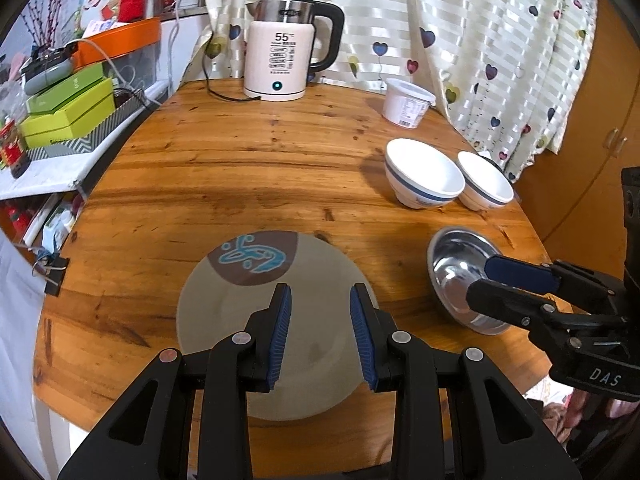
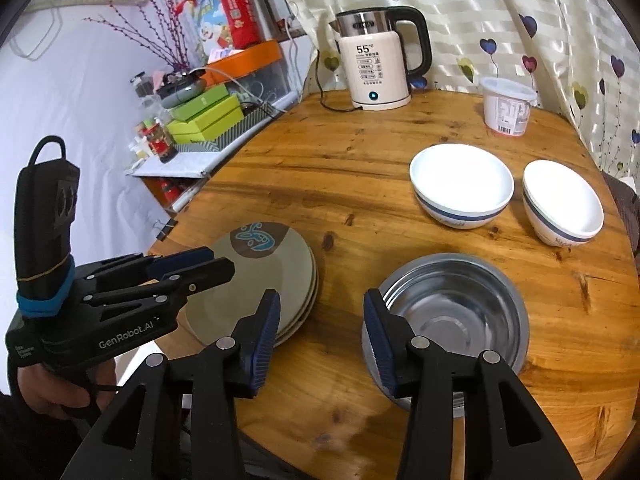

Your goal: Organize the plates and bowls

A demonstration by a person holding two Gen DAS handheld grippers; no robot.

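Note:
A stack of grey-green plates (image 1: 224, 312) (image 2: 248, 280), the top one marked with a brown patch and a blue design, lies at the near edge of the round wooden table (image 1: 240, 160). My left gripper (image 1: 321, 296) (image 2: 208, 266) hovers over the stack, open, with nothing between its fingers. Right of the plates sits a steel bowl (image 1: 452, 264) (image 2: 452, 308). My right gripper (image 2: 320, 300) (image 1: 480, 280) stands open by the bowl's left rim, only bare wood between its pads. Two white bowls with blue bands (image 1: 420, 172) (image 1: 484, 180) (image 2: 460, 180) (image 2: 560, 200) stand side by side behind.
An electric kettle (image 1: 280, 52) (image 2: 376, 64) with its cord and a white plastic tub (image 1: 406, 102) (image 2: 506, 106) stand at the table's back. A shelf with green boxes (image 1: 68, 108) is on the left, a curtain behind. A binder clip (image 1: 54, 276) hangs at the left edge.

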